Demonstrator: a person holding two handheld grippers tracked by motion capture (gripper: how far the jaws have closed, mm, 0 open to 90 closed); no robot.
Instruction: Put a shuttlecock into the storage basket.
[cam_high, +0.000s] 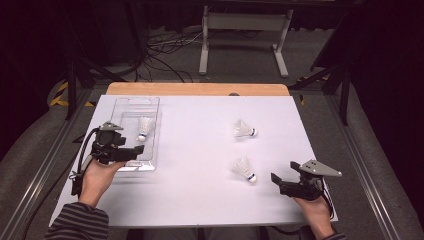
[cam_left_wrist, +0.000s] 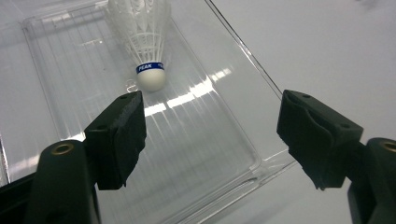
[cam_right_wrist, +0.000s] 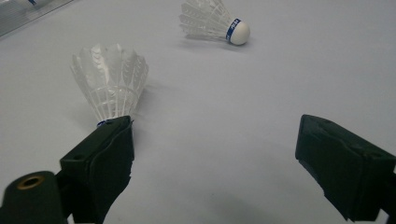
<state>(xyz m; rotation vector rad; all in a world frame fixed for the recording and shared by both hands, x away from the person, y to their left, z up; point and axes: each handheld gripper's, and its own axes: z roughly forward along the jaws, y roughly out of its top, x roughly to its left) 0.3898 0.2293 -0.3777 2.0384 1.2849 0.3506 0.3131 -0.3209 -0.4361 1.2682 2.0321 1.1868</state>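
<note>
A white-topped table with a bare wooden far edge (cam_high: 197, 89) stands on grey carpeted floor (cam_high: 240, 60), beyond it a white metal frame stand (cam_high: 243, 30), tangled black cables (cam_high: 165, 55) and darkness.

— Can we pass between the two loose shuttlecocks (cam_high: 244, 129) (cam_high: 244, 170)?
— Yes, bare surface (cam_high: 195, 150) lies there. On the left, the clear tray (cam_high: 145, 162) walls stand in our way.

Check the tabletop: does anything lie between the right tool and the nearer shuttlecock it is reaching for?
Nothing visible does. The right tool is open, just beside the nearer shuttlecock, with bare white table between them. The farther shuttlecock lies well behind, off that path.
</note>
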